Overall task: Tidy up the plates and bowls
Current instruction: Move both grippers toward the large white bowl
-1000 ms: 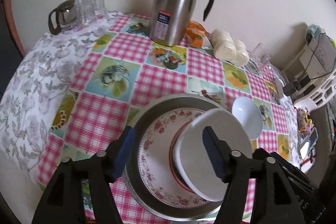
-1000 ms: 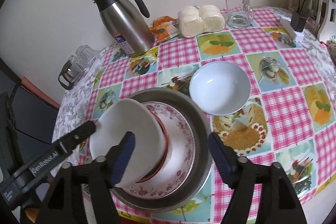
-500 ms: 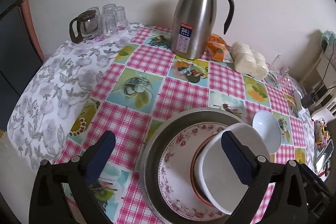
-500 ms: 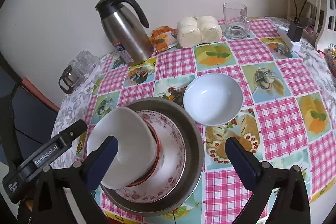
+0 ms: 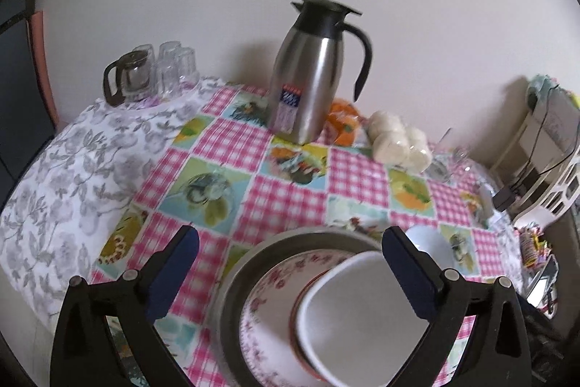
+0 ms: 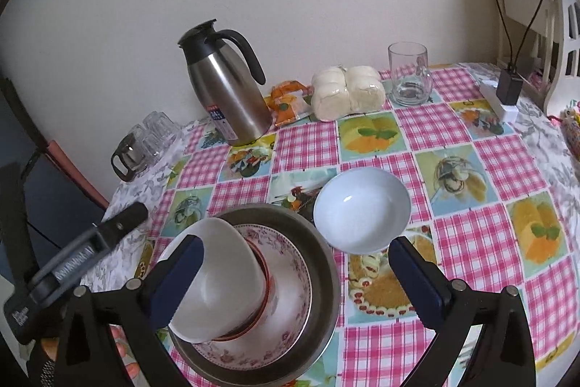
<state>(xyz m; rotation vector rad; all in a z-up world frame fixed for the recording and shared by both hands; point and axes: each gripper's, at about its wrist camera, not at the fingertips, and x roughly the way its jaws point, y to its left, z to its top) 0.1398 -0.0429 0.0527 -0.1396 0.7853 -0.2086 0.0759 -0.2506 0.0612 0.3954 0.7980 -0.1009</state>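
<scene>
Both grippers, left gripper [image 5: 288, 269] and right gripper [image 6: 295, 278], have just opened wide, gripping nothing. A tilted white bowl [image 6: 217, 278] leans in the floral plate [image 6: 290, 292] inside the steel pan [image 6: 326, 263].

Open tablecloth [image 6: 478, 242] right of white bowl [image 6: 361, 208]; thermos [image 6: 226, 89], buns [image 6: 348, 93], glass [image 6: 409, 73] line far wall.

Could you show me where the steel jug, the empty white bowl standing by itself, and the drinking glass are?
steel jug [image 6: 232, 97], right wrist view, on the middle of its metal body.
white bowl [image 6: 361, 210], right wrist view, on its inner bottom.
drinking glass [image 6: 409, 75], right wrist view, on its clear side wall.
</scene>
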